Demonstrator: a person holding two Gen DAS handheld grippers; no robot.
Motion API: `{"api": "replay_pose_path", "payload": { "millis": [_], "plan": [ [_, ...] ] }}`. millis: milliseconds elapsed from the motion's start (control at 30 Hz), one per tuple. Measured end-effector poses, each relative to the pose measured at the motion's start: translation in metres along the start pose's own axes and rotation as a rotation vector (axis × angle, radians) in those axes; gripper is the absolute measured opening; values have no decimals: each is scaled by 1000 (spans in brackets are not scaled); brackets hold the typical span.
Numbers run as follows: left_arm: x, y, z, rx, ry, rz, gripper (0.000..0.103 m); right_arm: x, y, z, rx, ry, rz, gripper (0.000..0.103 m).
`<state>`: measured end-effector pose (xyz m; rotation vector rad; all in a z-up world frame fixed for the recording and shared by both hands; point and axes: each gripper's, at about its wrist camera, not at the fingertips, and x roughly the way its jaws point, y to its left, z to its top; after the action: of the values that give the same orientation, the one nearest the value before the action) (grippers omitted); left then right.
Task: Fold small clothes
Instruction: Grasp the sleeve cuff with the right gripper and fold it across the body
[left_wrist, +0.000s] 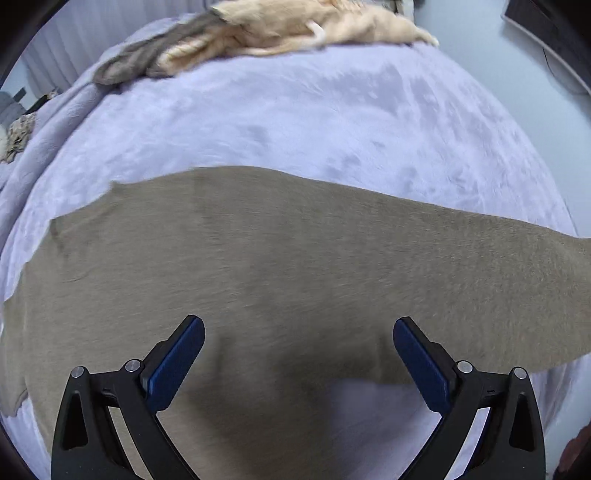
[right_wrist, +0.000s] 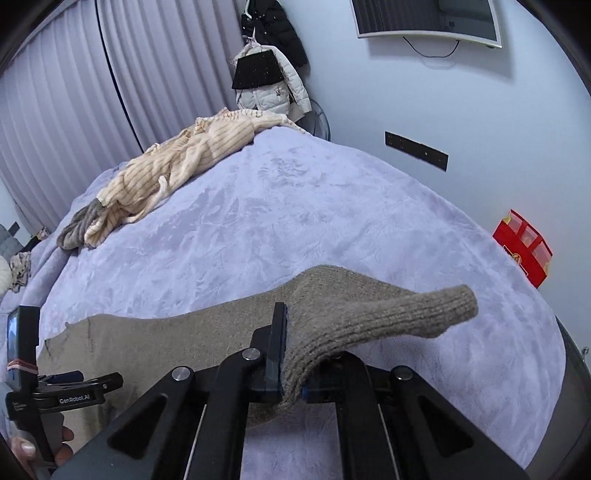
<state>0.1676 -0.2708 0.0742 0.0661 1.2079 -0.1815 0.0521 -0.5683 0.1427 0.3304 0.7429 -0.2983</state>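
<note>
1. Lilac blanket (right_wrist: 295, 206) covers the bed; curtains and a white wall stand behind it.
2. Taupe sweater (left_wrist: 258, 266) lies flat on the blanket, at the near edge, well apart from the striped garment (right_wrist: 177, 166) and grey garment (right_wrist: 75, 225) heaped at the far edge.
3. Right gripper (right_wrist: 291, 369): jaws closed on the sweater's sleeve (right_wrist: 413, 314). The cuff stands lifted off the blanket, beyond the jaws.
4. Left gripper (left_wrist: 299, 354): jaws wide apart, holding nothing, poised just above the sweater's body near its lower hem.
5. Step in hand, as judged: first sleeve fold, at an early stage of the task.
6. Next move, as judged: carry the sleeve across onto the sweater's body and release; the left gripper may press the body down so it does not drag.
</note>
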Motion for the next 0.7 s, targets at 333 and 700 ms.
{"api": "replay_pose_path", "payload": {
  "millis": [333, 700],
  "plan": [
    [-22, 135, -70, -192, 19, -21, 103, -61, 126, 3, -145, -75, 67, 6],
    [-56, 242, -128, -298, -19, -25, 103, -71, 299, -27, -272, -74, 142, 6]
  ]
}}
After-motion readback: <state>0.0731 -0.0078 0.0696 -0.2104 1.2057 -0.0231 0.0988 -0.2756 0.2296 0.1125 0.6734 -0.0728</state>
